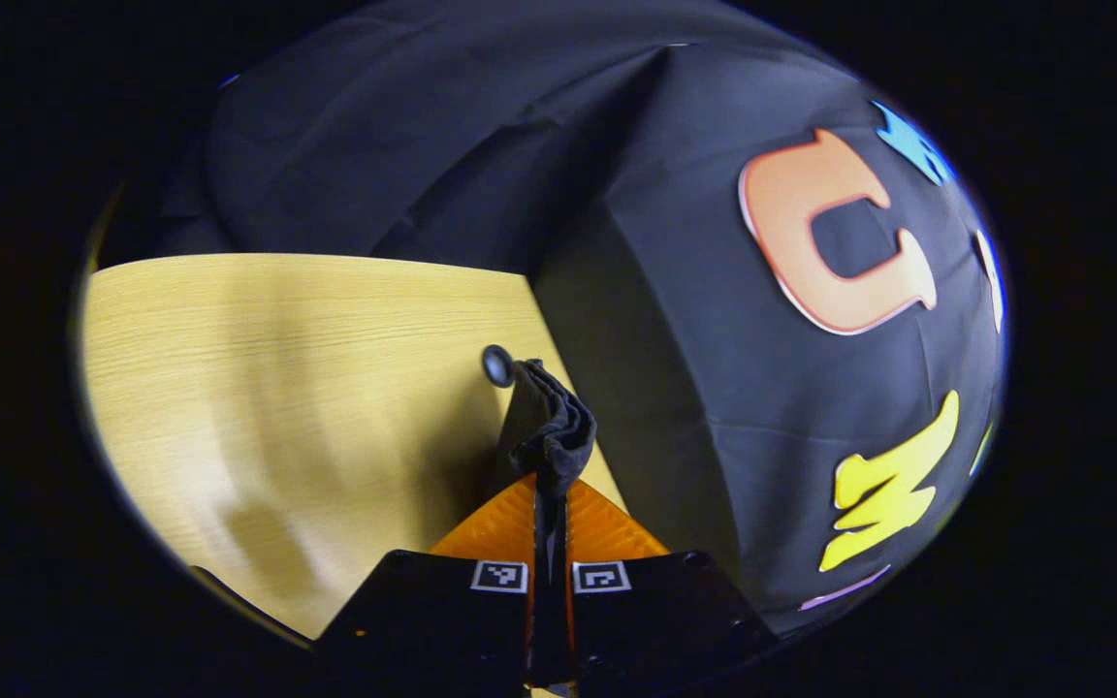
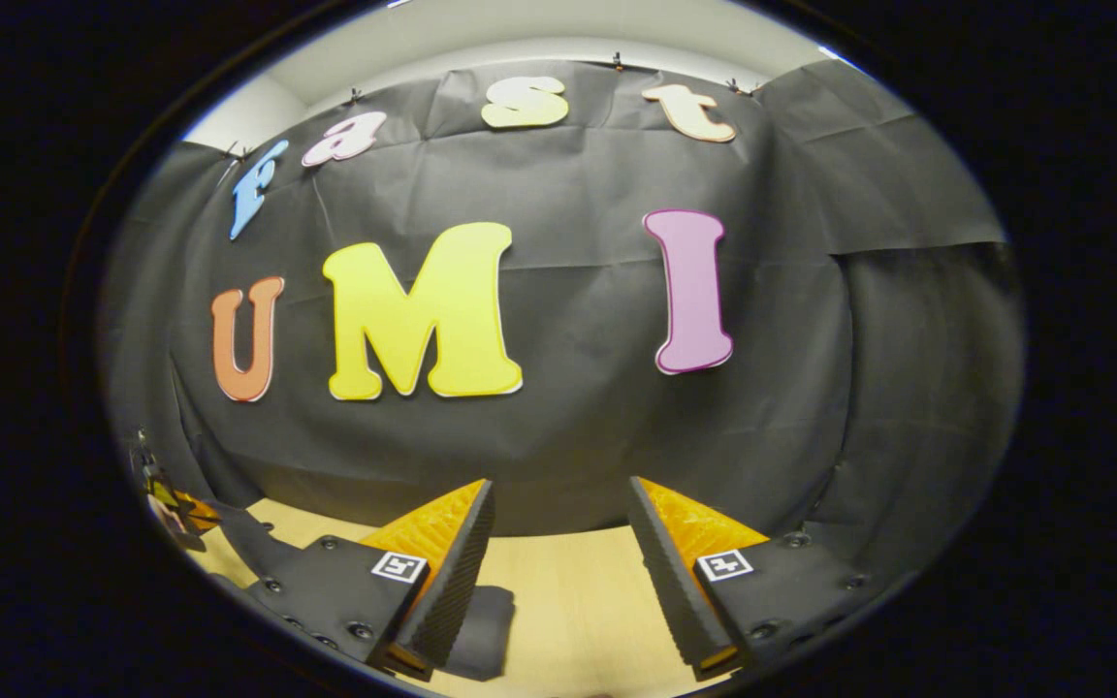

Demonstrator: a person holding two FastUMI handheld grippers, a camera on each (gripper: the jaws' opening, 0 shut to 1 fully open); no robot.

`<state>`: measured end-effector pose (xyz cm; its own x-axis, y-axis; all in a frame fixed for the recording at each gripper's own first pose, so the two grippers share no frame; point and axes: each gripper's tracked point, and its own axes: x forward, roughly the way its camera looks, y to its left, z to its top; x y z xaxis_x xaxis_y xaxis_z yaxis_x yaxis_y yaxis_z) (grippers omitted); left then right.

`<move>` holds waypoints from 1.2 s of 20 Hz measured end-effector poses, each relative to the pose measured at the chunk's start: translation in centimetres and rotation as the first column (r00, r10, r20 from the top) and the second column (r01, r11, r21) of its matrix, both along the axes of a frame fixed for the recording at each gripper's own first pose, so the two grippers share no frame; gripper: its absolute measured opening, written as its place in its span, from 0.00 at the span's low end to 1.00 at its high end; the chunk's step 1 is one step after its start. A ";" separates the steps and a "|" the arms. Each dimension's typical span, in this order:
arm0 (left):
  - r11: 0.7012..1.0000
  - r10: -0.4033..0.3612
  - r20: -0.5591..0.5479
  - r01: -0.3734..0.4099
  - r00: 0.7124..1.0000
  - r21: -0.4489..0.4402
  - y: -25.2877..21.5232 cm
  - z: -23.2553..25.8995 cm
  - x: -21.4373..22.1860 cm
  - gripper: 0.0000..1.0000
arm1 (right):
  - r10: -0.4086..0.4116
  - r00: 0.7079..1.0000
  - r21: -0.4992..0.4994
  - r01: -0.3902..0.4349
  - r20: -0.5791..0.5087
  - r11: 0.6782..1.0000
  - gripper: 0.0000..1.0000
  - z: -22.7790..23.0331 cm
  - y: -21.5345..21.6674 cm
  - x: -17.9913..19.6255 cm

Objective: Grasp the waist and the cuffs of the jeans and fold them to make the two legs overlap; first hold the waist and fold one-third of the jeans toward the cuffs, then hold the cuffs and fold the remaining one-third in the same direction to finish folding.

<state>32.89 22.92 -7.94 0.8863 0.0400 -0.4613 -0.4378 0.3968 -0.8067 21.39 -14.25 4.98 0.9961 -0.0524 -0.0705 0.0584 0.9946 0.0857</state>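
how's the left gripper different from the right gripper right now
The left gripper has its fingers pressed together on a bunched fold of dark jeans; the right gripper has its fingers spread wide with nothing between them. The left gripper's view looks along the wooden table toward a booth corner; the right gripper faces the back wall, table below. Both sit above the same table.

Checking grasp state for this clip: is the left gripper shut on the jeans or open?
Shut on the jeans: the left gripper has both fingers pressed together with bunched dark fabric clamped between them.
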 end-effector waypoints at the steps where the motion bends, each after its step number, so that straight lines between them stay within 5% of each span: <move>1: 0.999 -0.022 0.018 0.022 1.000 0.034 -1.2 1.2 0.4 0.03 | -0.014 1.000 0.001 0.014 0.009 1.000 0.84 0.5 -0.6 -0.3; 4: 0.981 -0.106 0.043 0.098 0.993 0.169 -4.8 3.7 0.9 0.03 | -0.045 0.999 0.004 0.045 0.024 0.999 0.85 1.6 -2.3 -1.2; 8: 0.953 -0.215 0.079 0.192 0.973 0.236 -11.2 6.1 1.7 0.03 | -0.089 0.996 0.007 0.088 0.030 0.996 0.85 2.5 -4.9 -2.6; 13: 0.881 -0.385 0.092 0.336 0.918 0.331 -21.0 7.1 1.9 0.03 | -0.144 0.989 0.031 0.143 0.031 0.989 0.85 2.6 -7.6 -4.9; 19: 0.737 -0.575 0.008 0.513 0.818 0.439 -31.7 4.3 1.9 0.03 | -0.196 0.980 0.031 0.195 0.033 0.980 0.85 2.5 -10.2 -7.0; 24: 0.584 -0.670 -0.098 0.603 0.736 0.543 -36.9 1.1 2.0 0.03 | -0.241 0.970 0.034 0.240 0.023 0.970 0.85 2.1 -12.0 -8.1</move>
